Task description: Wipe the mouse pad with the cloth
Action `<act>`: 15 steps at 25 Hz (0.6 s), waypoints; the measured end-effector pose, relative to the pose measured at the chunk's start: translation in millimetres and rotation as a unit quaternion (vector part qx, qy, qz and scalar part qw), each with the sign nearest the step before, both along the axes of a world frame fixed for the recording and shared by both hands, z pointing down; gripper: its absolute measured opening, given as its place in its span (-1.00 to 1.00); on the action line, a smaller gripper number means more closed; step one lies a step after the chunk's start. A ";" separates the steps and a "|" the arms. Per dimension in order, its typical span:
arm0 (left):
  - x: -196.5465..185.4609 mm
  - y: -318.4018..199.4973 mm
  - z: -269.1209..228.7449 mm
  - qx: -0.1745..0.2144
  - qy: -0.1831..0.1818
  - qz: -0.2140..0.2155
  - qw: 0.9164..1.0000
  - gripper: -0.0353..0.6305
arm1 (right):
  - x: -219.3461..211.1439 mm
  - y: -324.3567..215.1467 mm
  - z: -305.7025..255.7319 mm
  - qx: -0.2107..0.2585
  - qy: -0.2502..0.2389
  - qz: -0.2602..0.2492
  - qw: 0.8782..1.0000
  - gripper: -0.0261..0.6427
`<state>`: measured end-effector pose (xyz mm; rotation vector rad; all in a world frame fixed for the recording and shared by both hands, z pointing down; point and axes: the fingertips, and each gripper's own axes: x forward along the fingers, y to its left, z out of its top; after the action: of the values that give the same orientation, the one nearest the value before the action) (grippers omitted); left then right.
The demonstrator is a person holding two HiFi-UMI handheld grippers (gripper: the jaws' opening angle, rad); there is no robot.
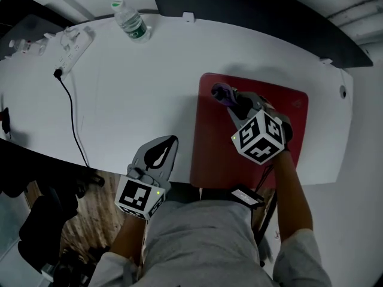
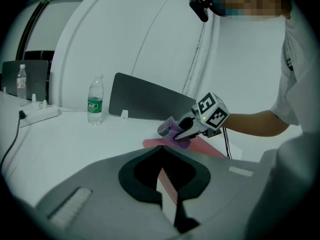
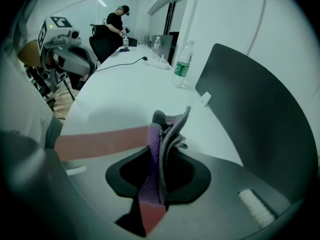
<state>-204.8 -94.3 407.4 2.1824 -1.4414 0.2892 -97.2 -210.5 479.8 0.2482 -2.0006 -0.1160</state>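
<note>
Mouse pad (image 1: 224,154) spreads right and toward you from your right tool (image 1: 229,98), clamped on the cloth (image 1: 219,91), far-left corner.

The right tool (image 1: 231,100) hides most of the cloth (image 1: 219,91) and part of the mouse pad (image 1: 214,145).

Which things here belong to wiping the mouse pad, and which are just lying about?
For the job: red mouse pad, purple cloth, right tool shut on the cloth.
Lying about: water bottle, power strip, black cable, left tool, shut and empty.
</note>
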 end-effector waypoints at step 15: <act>-24.1 -9.8 15.3 -0.021 0.017 0.016 0.999 -0.83 | -33.7 -41.5 59.8 0.010 0.102 -0.101 0.990 -0.64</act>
<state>-228.9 -104.1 422.7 2.1677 -1.3703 0.2888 -130.9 -251.9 539.6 0.0419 -1.8181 -0.2791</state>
